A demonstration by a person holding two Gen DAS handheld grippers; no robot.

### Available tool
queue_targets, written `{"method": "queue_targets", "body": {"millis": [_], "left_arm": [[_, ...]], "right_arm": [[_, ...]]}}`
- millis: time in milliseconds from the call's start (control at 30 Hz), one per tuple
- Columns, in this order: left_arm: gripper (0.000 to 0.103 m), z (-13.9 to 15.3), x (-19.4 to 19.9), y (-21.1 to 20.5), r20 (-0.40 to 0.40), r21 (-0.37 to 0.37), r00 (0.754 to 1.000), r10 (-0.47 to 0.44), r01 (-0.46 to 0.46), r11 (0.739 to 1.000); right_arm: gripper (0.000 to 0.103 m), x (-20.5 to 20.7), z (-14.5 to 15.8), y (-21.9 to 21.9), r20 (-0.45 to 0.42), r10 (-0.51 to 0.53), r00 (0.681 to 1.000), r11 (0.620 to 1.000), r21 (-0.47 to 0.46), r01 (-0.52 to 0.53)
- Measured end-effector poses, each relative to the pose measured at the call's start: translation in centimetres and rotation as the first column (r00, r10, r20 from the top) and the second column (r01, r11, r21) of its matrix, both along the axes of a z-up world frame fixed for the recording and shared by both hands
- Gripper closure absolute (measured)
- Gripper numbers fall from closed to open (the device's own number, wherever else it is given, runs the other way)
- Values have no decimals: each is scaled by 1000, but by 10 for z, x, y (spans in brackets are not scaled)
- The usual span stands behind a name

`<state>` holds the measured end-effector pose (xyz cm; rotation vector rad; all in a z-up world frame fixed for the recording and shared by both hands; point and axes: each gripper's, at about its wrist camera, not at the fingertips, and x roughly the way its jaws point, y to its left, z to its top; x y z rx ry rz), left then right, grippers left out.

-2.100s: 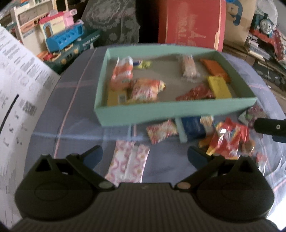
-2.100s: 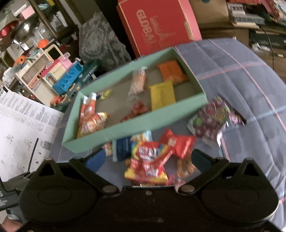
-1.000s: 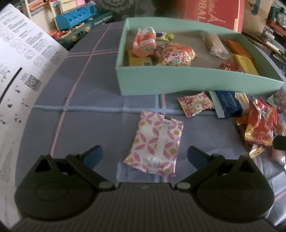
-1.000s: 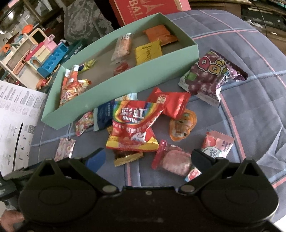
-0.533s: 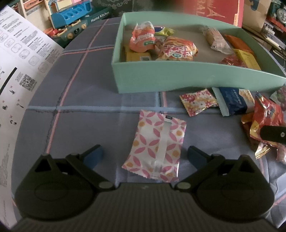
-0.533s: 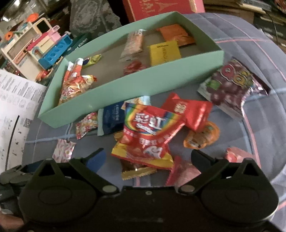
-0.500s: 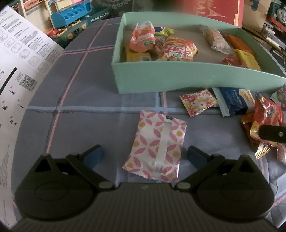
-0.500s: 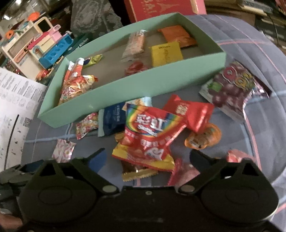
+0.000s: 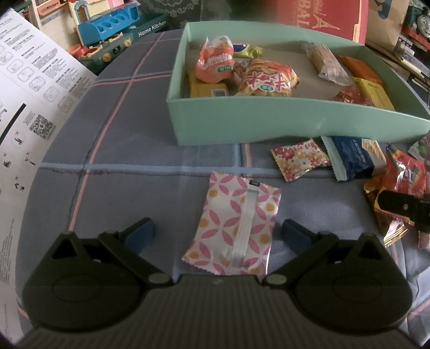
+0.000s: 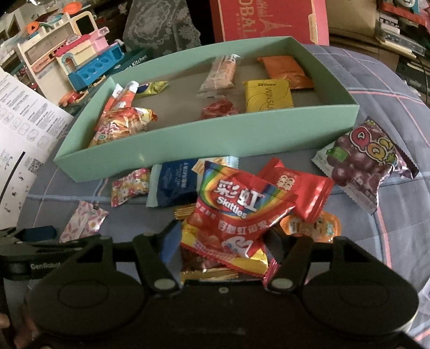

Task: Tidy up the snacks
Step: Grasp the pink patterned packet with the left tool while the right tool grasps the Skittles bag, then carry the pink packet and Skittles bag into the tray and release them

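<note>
Showing, left wrist view: left tongs (image 9: 217, 232) spread wide and low over the checked counter (image 9: 129, 171).
Pink-patterned packet (image 9: 233, 228): lying flat between the two spread fingers, touching neither, its near end close to the tongs' body.
Green box (image 9: 268, 120): beyond the packet, on the counter, holding an orange bag (image 9: 215, 64), a red-and-yellow bag (image 9: 268, 79), a clear-wrapped bar (image 9: 326, 64) and a yellow packet (image 9: 375, 92).
Loose snacks: a floral candy (image 9: 299, 158) and a dark blue packet (image 9: 354, 158) just in front of the box wall, to the right of the left tongs.
Right edge: a black finger of the right tongs (image 9: 403, 205) against crumpled red wrappers.

Showing, right wrist view: right tongs (image 10: 224, 241) closed in on the Skittles bag (image 10: 236, 212), fingers pressing its lower half from both sides.
Skittles bag: on top of the loose pile in front of the green box (image 10: 215, 137), its top pointing toward the box.
Neighbours: a red packet (image 10: 301, 188) touching the bag at right, an orange jelly cup (image 10: 311, 225) under that, a purple grape-candy bag (image 10: 365, 161) farther right.
Left of the pile: dark blue packet (image 10: 174, 182), floral candy (image 10: 130, 186), pink-patterned packet (image 10: 84, 221), and the left tongs (image 10: 37, 232) at the frame's edge.
Backdrop: printed instruction sheet (image 10: 24, 128), toy kitchen set (image 10: 80, 61), red carton (image 10: 268, 18).
</note>
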<state>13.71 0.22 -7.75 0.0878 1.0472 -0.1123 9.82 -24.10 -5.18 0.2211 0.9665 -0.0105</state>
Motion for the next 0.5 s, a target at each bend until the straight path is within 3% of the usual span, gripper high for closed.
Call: {"method": "queue_targets", "body": {"millis": [100,200,300,333,367,433,500], "left_arm": [[0,0,1,0,5,-3,1000,4,-4,1000],[10,2,-2,-2,25,-2,1000,1,-1,1000],[32,7,-5,-6,48,-8,998,-31,31,999],[47,9,-7,-8,55,-11,997,-46,47,999],[53,11,-8,-10,61,-6,997,-50,50,999],[53,12,-8,-8,54,-27,998,-42,43,999],[53,12,-9,-5,54,-41,998,-25,28,999]], "right_arm": [[37,-1,0,-1,6,6,1000,1000,0,-6],[37,-3,-1,-1,10,9,1000,1000,-3,-9],[37,-5,-1,-2,12,10,1000,1000,-2,-10],[37,-5,-1,-2,13,11,1000,1000,-3,-11],[37,-6,0,-2,12,11,1000,1000,-3,-11],[50,-7,1,-3,9,9,1000,1000,8,-9],[55,-8,4,-6,0,13,1000,999,41,-13]]}}
